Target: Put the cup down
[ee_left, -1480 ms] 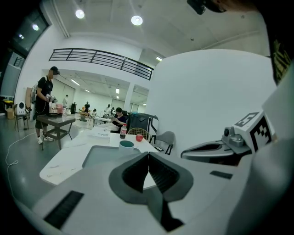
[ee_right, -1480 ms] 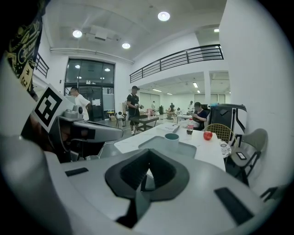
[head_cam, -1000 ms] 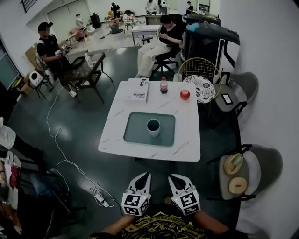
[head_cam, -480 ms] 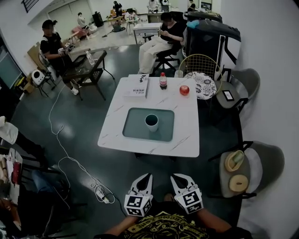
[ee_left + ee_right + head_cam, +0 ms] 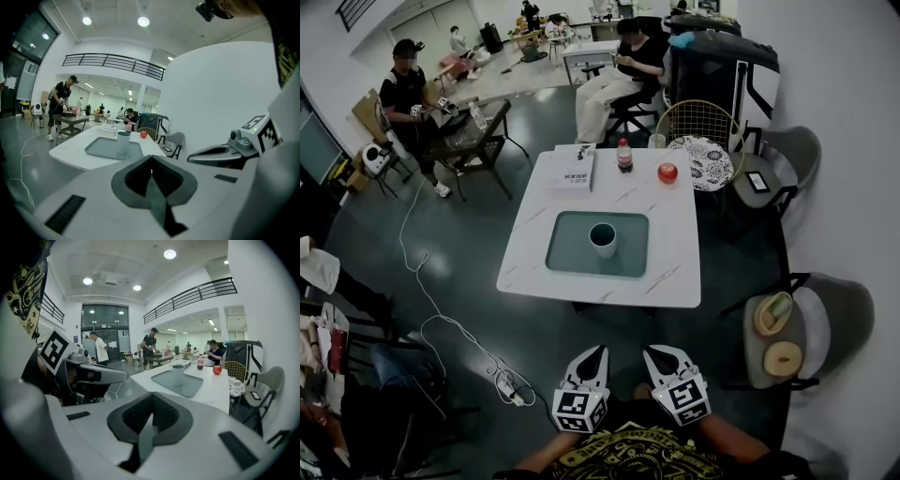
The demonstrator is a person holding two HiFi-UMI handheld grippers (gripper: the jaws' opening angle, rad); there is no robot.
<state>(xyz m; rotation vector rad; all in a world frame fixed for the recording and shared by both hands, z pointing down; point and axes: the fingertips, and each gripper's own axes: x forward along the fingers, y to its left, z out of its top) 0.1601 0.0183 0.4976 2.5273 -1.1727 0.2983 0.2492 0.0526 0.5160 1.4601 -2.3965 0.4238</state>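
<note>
A pale cup (image 5: 602,240) with a dark inside stands upright in the grey tray (image 5: 572,253) on the white marble table (image 5: 666,281). The same cup (image 5: 123,141) shows small in the left gripper view, and the cup (image 5: 177,374) stands on the tray (image 5: 192,386) in the right gripper view. Both grippers are held close to the person's body, well short of the table. My left gripper (image 5: 594,354) is shut and holds nothing. My right gripper (image 5: 657,354) is shut too, with nothing between its fingers.
On the table's far side lie a book (image 5: 573,172), a cola bottle (image 5: 624,156) and a red apple (image 5: 667,172). Chairs stand to the right (image 5: 825,319) and far right (image 5: 703,150). A cable (image 5: 441,323) trails across the floor at left. People sit and stand beyond.
The view has shifted slightly, so the table sits a little higher in the frame. Both grippers stay shut near the body, and the cup has not moved on the tray.
</note>
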